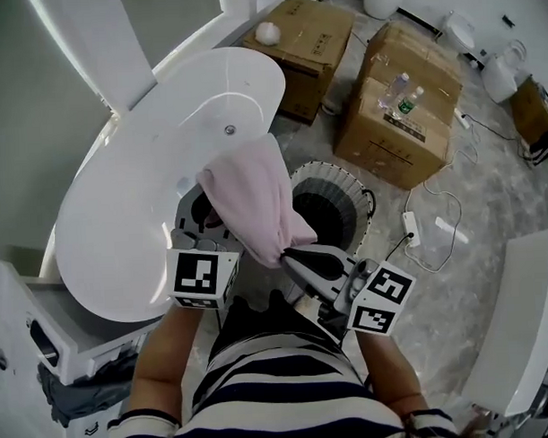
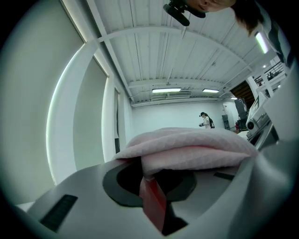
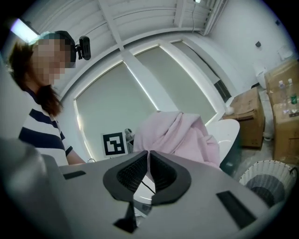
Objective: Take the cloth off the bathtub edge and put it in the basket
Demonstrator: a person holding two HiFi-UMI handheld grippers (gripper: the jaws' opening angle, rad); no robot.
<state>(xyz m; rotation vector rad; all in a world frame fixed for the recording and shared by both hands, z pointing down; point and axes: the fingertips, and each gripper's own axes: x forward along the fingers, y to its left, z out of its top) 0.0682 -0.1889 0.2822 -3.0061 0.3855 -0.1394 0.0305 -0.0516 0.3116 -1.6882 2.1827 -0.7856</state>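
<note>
Striped black-and-white shirt (image 1: 280, 384) fills the near edge of the head view. Just beyond it, the left gripper (image 1: 207, 214) and the right gripper (image 1: 290, 255) both grasp the soft pink cloth (image 1: 255, 201). The left one's jaws are clamped on the cloth's upper left edge (its own view shows folded fabric bunched over the jaw tips). The right one's jaws are pressed together on the lower corner, with a thin strip of fabric pinched between the pads.

The cloth hangs between the two grippers. In the head view its upper part overlaps the rim of the white oval bathtub (image 1: 140, 227) at left, and its lower part overlaps the round white slatted basket (image 1: 340, 177) standing just right of the tub. Farther off, two brown cardboard boxes (image 1: 405, 128) sit on the grey floor (image 1: 489, 197), with clear bottles (image 1: 400, 92) on the right one.
</note>
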